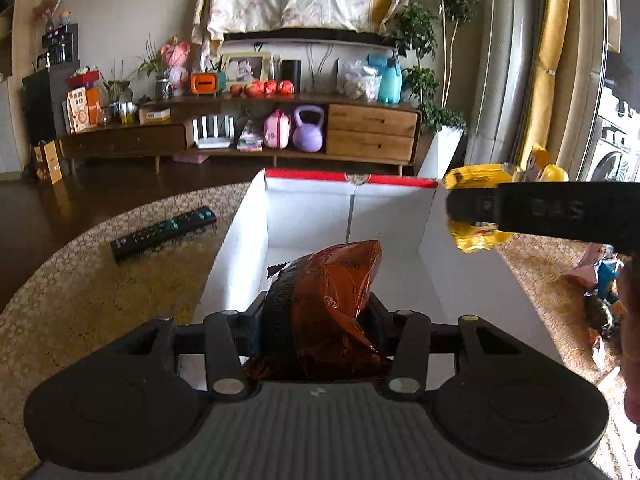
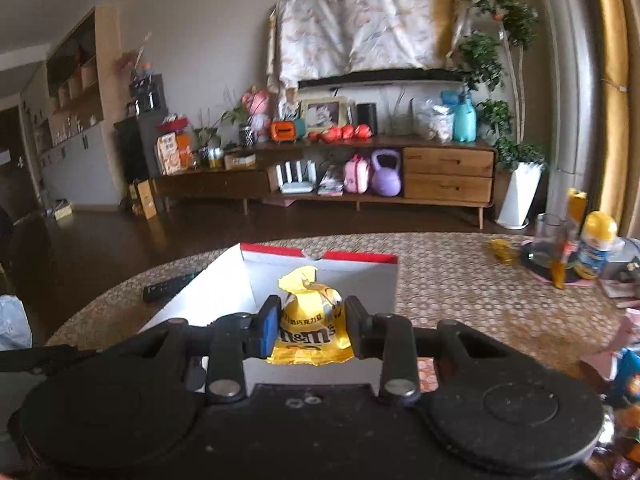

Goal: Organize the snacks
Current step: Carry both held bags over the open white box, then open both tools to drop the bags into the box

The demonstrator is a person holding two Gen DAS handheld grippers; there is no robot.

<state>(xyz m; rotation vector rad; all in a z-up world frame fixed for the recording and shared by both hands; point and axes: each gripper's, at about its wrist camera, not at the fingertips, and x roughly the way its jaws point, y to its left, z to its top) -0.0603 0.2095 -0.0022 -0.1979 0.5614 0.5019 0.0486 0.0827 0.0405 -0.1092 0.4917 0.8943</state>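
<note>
A white cardboard box with a red rim lies open on the round patterned table. My left gripper is shut on an orange and black snack bag, held over the near end of the box. In the right wrist view, my right gripper is shut on a yellow M&M's bag, above the near right part of the box. From the left wrist view, the right gripper's finger crosses in from the right with the yellow bag at the box's far right corner.
A black remote lies left of the box. More snack packets lie on the table at the right. A glass, a yellow-capped bottle and a small yellow packet stand far right. A TV cabinet lines the far wall.
</note>
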